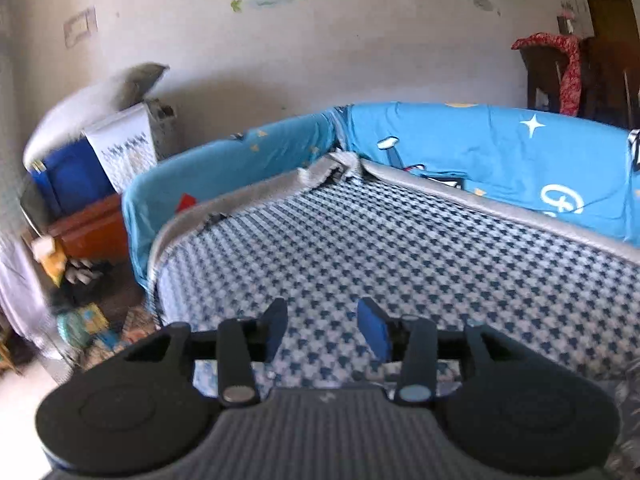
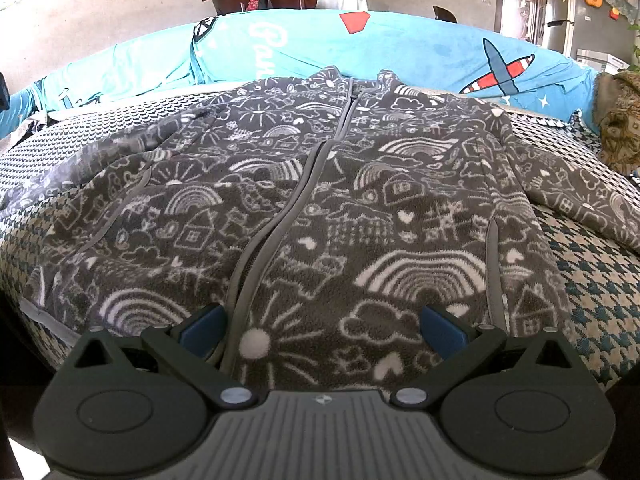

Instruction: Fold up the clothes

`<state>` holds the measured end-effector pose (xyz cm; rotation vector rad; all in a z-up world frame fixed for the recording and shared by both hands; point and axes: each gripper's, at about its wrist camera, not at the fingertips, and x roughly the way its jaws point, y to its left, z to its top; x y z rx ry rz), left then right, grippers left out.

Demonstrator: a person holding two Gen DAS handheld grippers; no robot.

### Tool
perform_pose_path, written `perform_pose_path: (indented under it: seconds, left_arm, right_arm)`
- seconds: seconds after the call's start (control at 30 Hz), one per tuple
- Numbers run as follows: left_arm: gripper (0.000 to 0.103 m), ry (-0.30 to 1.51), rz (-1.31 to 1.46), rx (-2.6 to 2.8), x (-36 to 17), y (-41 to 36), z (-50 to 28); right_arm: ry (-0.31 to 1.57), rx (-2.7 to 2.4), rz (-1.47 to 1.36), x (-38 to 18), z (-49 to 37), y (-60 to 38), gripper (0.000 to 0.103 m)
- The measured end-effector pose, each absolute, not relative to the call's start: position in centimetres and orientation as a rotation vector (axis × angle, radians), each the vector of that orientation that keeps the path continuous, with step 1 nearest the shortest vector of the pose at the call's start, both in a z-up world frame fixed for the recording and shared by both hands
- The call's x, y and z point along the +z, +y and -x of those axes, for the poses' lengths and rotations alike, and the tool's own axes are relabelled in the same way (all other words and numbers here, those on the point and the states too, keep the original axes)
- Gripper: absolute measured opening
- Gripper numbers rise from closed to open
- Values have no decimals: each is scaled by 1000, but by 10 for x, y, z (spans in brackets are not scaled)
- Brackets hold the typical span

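Note:
A dark grey fleece jacket (image 2: 320,200) with white doodle prints lies spread flat, front up and zipped, on the houndstooth bed cover (image 2: 592,264). Both of its sleeves reach out to the sides. My right gripper (image 2: 322,332) is open and hovers over the jacket's bottom hem near the zip, holding nothing. In the left wrist view my left gripper (image 1: 322,326) is open above bare houndstooth bed cover (image 1: 400,248), with nothing between its fingers. A dark patterned scrap at the right edge of that view may be the jacket (image 1: 628,392).
A blue padded bed rail (image 1: 500,144) with cartoon prints rings the bed's far sides, and the blue rail (image 2: 360,48) shows behind the jacket too. A brownish fabric heap (image 2: 620,120) sits at the bed's right end. Floor clutter (image 1: 80,320) and a blue box (image 1: 76,176) lie beyond the bed's left edge.

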<state>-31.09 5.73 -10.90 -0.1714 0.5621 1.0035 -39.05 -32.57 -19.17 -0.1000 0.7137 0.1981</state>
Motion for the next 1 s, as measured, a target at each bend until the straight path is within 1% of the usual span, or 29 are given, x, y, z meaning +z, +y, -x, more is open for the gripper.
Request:
perform_pose_path:
  seconds: [0.03, 0.1, 0.13, 0.5, 0.8, 1.0]
  left_arm:
    - [44, 560, 179, 1003, -109, 58, 312]
    - [49, 569, 188, 958, -111, 55, 307]
    - [50, 578, 189, 921, -113, 53, 302]
    - [50, 666, 202, 506, -132, 21, 251]
    - [50, 733, 139, 312, -148, -18, 192]
    - [50, 751, 140, 227, -157, -27, 169]
  right_arm:
    - [713, 198, 100, -192, 391, -325, 103]
    - [711, 199, 101, -192, 391, -325, 103]
    - [710, 199, 102, -192, 391, -325, 103]
    - [703, 201, 109, -192, 392, -326, 103]
    - [697, 201, 116, -193, 392, -326, 103]
    - [693, 200, 122, -193, 392, -325, 103]
